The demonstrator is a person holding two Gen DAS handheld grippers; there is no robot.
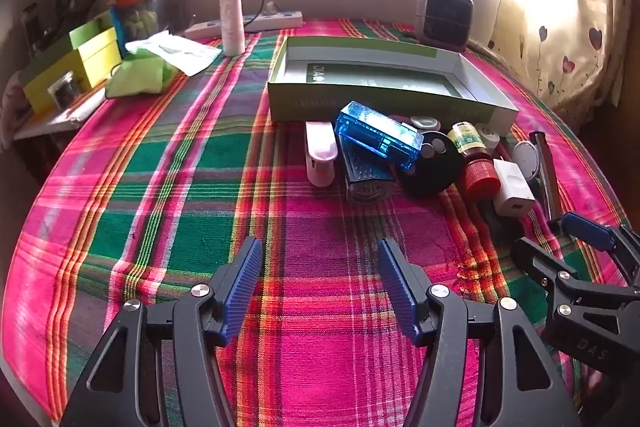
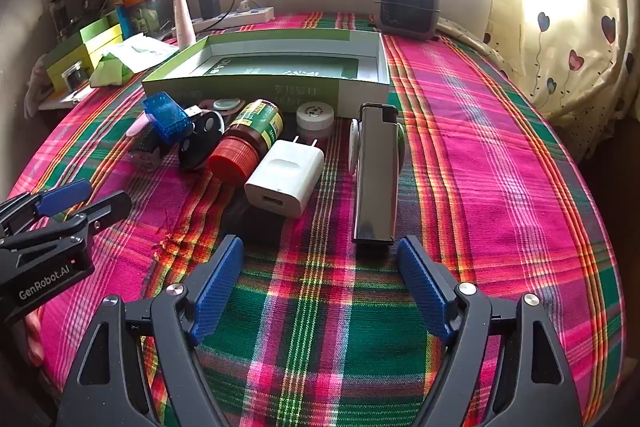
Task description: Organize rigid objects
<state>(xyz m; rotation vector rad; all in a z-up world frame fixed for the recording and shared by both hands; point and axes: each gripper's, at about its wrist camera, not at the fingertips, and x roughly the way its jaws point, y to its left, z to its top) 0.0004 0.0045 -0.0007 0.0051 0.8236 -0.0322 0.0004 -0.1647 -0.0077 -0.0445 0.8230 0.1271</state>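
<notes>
- Just ahead of the right gripper [image 2: 320,287], jaws wide and empty: the lighter [image 2: 376,175], probably stiff, slick; grip its long sides.
- Left gripper [image 1: 320,287] open, empty too.

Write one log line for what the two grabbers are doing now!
left gripper: open, empty | right gripper: open, empty, nearest silver lighter | green box: empty | small items: on cloth

Pink-green plaid cloth [image 2: 480,187], green box [image 2: 264,87], red-capped bottle [image 2: 244,143], white charger [image 2: 286,179].
</notes>
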